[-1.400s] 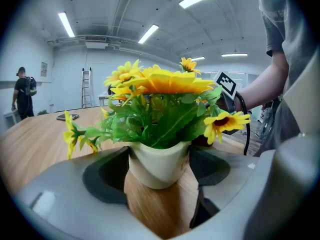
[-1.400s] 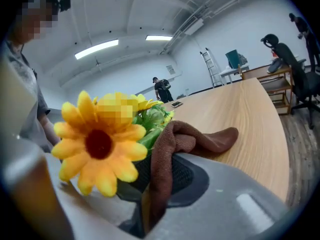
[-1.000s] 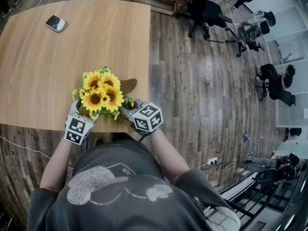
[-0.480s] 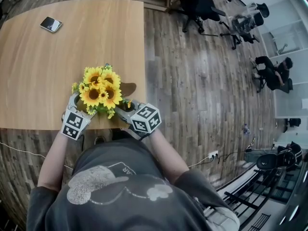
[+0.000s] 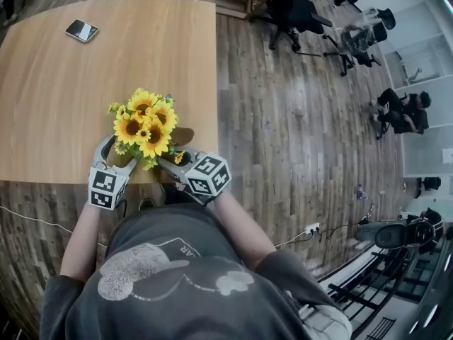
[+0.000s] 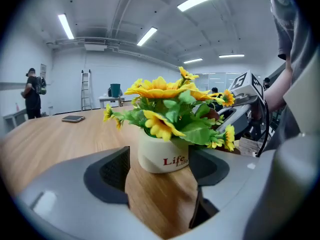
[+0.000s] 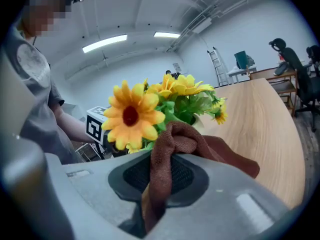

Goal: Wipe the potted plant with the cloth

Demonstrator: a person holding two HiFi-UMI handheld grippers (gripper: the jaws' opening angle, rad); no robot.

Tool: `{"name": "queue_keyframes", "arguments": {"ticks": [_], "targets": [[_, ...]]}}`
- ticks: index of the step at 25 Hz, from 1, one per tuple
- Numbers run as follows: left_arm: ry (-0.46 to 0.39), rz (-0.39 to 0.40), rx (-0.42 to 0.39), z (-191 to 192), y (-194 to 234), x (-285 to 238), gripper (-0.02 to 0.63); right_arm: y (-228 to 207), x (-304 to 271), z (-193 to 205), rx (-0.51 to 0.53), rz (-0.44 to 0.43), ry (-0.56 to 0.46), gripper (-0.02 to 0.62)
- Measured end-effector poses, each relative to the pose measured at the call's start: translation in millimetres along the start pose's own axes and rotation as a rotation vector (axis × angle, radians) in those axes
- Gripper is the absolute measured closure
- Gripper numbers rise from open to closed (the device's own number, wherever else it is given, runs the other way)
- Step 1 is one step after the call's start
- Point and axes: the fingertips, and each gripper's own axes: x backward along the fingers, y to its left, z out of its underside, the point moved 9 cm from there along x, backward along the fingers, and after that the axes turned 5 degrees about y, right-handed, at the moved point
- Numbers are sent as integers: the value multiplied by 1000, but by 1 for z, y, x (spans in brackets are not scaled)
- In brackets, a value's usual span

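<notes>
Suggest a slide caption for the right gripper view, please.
Right tool clamps a brown cloth just before the yellow sunflowers.

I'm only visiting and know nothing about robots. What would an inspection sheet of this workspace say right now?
Surface: light wooden table.
Job's things: white pot of sunflowers near the table's front edge; brown cloth in the right gripper.
Clutter: phone at the table's far left.
Grippers: left gripper open, jaws either side of the pot, having just closed a little; right gripper shut on the cloth, close to the flowers.
Cables: thin cable on the floor at the left; another by a socket at the right.
Surroundings: office chairs, seated people, a ladder by the far wall.
</notes>
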Motion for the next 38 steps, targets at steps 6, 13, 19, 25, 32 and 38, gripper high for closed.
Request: {"name": "queue_keyframes", "arguments": {"ticks": [6, 13, 19, 25, 32, 38], "targets": [[21, -38, 21, 21, -10, 20, 205, 11, -2, -2, 17, -22, -2, 546], [17, -53, 55, 13, -29, 5, 72, -6, 43, 6, -71, 58, -98, 546], [26, -147, 58, 12, -38, -23, -3, -36, 77, 10, -111, 168, -133, 546], [4, -195, 69, -1, -34, -36, 2, -57, 75, -2, -73, 139, -85, 546], [25, -237, 71, -6, -31, -44, 31, -84, 57, -22, -1, 57, -36, 546], [59, -193, 47, -7, -29, -36, 34, -99, 31, -50, 72, -7, 27, 546]]}}
